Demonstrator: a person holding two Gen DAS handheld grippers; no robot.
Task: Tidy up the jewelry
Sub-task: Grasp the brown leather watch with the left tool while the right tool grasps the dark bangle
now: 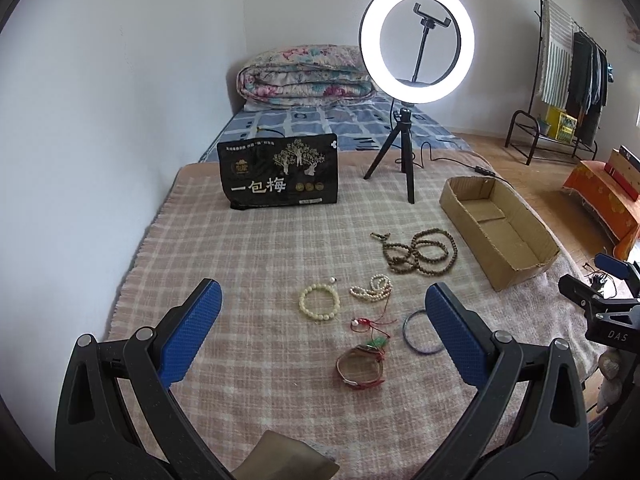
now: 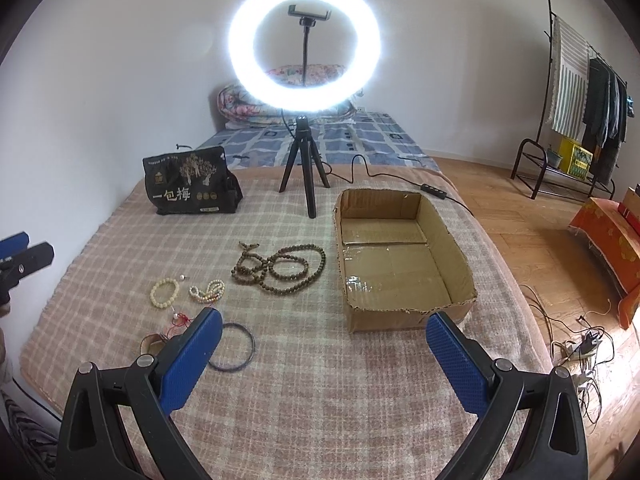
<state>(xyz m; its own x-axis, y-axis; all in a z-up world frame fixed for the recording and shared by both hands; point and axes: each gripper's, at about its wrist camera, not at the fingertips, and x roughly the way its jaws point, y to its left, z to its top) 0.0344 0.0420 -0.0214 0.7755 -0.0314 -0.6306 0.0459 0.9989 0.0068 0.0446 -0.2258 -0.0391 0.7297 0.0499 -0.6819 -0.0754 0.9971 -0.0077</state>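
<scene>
**Pink plaid, six pieces, one empty carton**

Pink-and-cream plaid blanket (image 2: 320, 380) carries everything — it gives a flat, soft bed where beads cannot roll off. The jewellery lies grouped near the middle: a long brown bead string (image 2: 280, 266), a cream bead bracelet (image 2: 165, 292), a pearl strand (image 2: 208, 292), a red cord charm (image 1: 370, 324), a dark bangle (image 2: 232, 347) and a brown-and-red wristband (image 1: 360, 368). The cardboard box (image 2: 400, 316) sits toward the blanket's right edge, open-topped and bare inside, likely the destination. Both claws hang above the near edge — left gripper (image 1: 323, 328) and right gripper (image 2: 324, 354) each spread wide, pinching nothing. A ring light (image 2: 305, 46) stands at the far edge (lit, facing the work). The black pouch (image 1: 279, 172) reads "一包梅"; the right gripper's body shows "DAS".
</scene>
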